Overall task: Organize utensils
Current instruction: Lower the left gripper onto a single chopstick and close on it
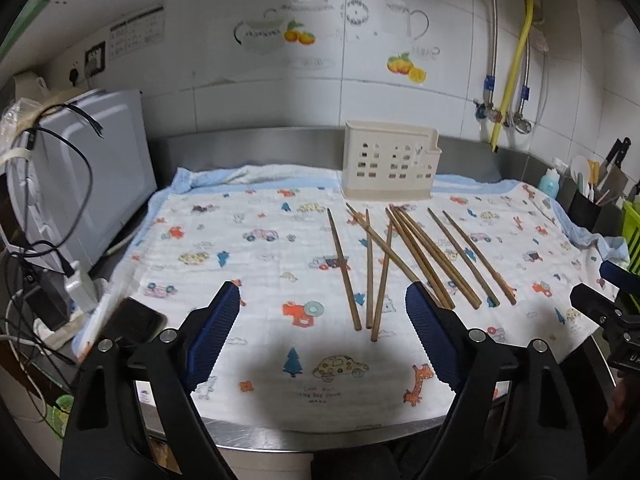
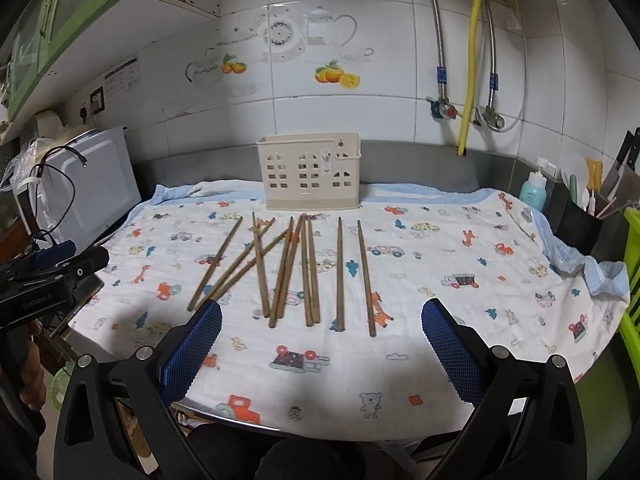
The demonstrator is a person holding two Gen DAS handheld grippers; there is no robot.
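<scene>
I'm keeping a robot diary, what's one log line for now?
left gripper: open, empty | right gripper: open, empty | chopsticks: loose on cloth | holder: behind them

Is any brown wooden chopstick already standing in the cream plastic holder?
No, the brown wooden chopsticks all lie on the printed cloth before the cream plastic holder.

Home kitchen — tiled wall (image 2: 360,112), microwave (image 1: 100,176).

White glossy tiles (image 2: 360,120) are covering the back wall, some showing printed teapots and oranges (image 2: 336,74). A yellow pipe (image 2: 472,56) and braided metal hoses (image 2: 438,40) are running down to valves. A steel counter (image 1: 320,438) is sitting beneath a cartoon-print cloth (image 2: 440,256). A white microwave (image 1: 100,168) is standing at the left, cables (image 1: 60,152) trailing over it. A green-framed cabinet (image 2: 60,12) is hanging overhead.
</scene>
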